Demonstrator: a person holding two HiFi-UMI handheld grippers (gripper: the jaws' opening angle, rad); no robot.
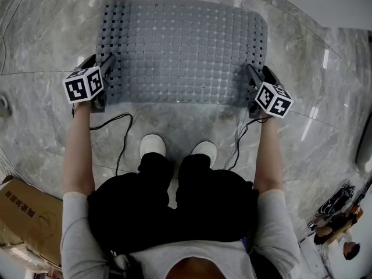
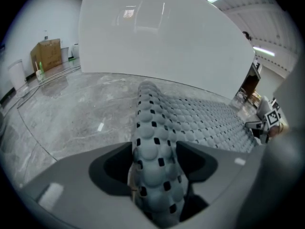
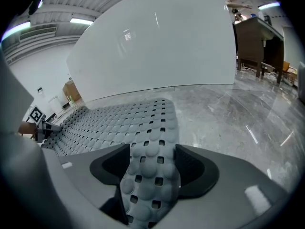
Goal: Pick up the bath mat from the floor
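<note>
Left gripper view: left gripper (image 2: 153, 156) jaws wide apart, bath mat (image 2: 205, 118) edge humped up between them. Right gripper view: right gripper (image 3: 152, 156) jaws apart, astride the mat's opposite edge.

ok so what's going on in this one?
A person stands over a grey, studded, perforated rectangular bath mat on the grey marble floor, with a handheld gripper in each hand. The left gripper straddles the mat's left edge and the right gripper its right edge. Both sets of jaws stand wide apart around the mat. From the head view, the mat lies flat and is not yet lifted.
</note>
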